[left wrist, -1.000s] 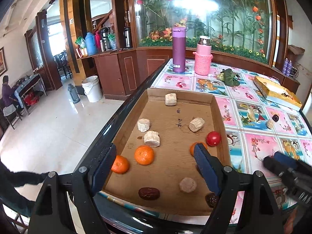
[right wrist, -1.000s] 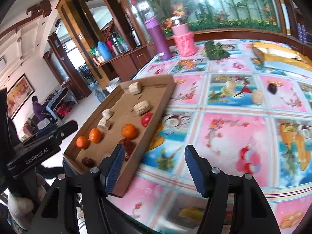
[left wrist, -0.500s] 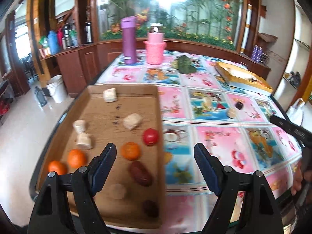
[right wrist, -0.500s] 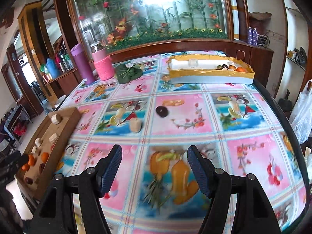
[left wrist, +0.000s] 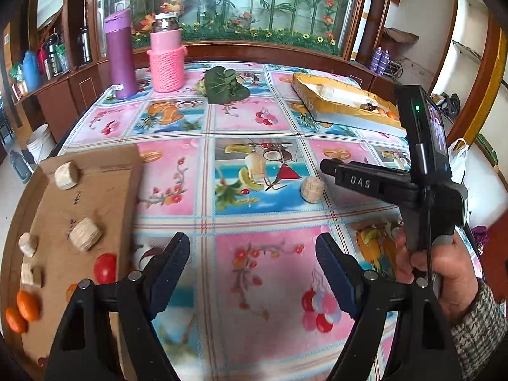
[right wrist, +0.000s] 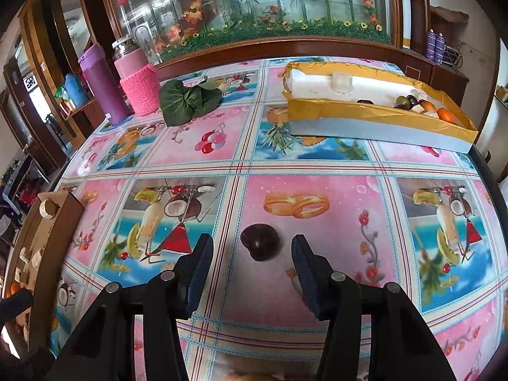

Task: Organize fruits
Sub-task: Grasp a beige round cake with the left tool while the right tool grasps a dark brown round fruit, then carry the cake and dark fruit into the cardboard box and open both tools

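My right gripper (right wrist: 252, 247) is open, its jaws on either side of a dark brown fruit (right wrist: 259, 240) lying on the tablecloth. My left gripper (left wrist: 252, 254) is open and empty above the cloth. A cardboard tray (left wrist: 104, 174) at the left holds a red tomato (left wrist: 105, 267), orange tangerines (left wrist: 28, 305) and pale chunks (left wrist: 85, 233). A pale chunk (left wrist: 311, 189) lies loose on the cloth beside the right gripper's body (left wrist: 381, 184). A yellow-lined box (right wrist: 365, 111) at the far right holds several fruits.
A purple flask (left wrist: 119, 55), a pink-sleeved jar (left wrist: 166, 57) and a green leafy bundle (left wrist: 223, 85) stand at the table's far side. The table edge runs close on the right (right wrist: 495, 184). A white bucket (left wrist: 39, 143) stands on the floor at left.
Both grippers swung right and forward, away from the cardboard tray. The right gripper came down over the dark brown fruit, which now lies between its jaws.
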### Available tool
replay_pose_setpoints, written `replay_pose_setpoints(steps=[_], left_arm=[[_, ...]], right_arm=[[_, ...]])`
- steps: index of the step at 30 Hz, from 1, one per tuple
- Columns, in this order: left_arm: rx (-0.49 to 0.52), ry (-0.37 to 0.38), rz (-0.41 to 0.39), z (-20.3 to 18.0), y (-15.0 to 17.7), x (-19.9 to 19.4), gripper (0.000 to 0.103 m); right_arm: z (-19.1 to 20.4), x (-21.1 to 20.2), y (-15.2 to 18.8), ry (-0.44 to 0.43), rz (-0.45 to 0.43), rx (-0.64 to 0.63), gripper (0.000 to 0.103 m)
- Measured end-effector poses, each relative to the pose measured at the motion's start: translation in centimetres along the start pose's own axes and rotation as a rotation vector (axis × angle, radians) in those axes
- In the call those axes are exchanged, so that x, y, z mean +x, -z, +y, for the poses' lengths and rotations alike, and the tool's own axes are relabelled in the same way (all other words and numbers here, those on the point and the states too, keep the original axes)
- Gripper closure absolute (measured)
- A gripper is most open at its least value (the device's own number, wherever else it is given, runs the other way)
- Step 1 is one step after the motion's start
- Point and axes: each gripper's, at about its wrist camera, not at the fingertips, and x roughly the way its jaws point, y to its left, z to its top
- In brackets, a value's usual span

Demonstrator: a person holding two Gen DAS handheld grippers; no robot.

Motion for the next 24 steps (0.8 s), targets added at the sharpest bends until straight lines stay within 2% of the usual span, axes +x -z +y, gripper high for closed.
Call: replay_pose_setpoints(steps=[3,4,10,13,15,16,18,20,24], left_arm=[[0.008,0.011,0.008,-0.9,-1.0,1.8,0.022],[0.007,0.019,0.012,-1.1,-1.2,2.3,0.022],[0.033,0.066,0.02,-3.8,-3.0,6.0,0.027],[0.049,0.073,0.04,-4.7,-3.6,7.8,0.035],[0.056,0.075,0.065,-5.1,-3.7,9.0,0.046],[0.062,0.083,0.084,-5.3,-3.6,9.6,0.061],[0.091,0.066,0.071,-5.9,-3.4,9.8,0.078],[0.104,0.082,0.085,-6.1,-3.4,9.6,0.078],[0.055,0.089,0.035,-4.8,-3.5,6.6,0.078]], right_arm=[[-0.3,0.7,0.1,-0.005,0.017,-0.017,0.073],[-0.6,0.7,0.0,-0.005,0.01,-0.018,0.076],[-3.1,-0.8,-0.2,-0.044,-0.025,0.06,0.077],[-4.4,-1.1,-0.4,-0.048,-0.036,0.111,0.077],[-4.8,-1.1,-0.5,-0.044,-0.035,0.127,0.077],[-4.8,-1.1,-0.6,-0.042,-0.035,0.129,0.077],[-4.7,-1.2,-0.6,-0.03,-0.039,0.123,0.077],[-4.5,-1.4,-0.6,-0.018,-0.05,0.112,0.077],[-4.2,-1.7,-0.7,-0.001,-0.075,0.096,0.077]])
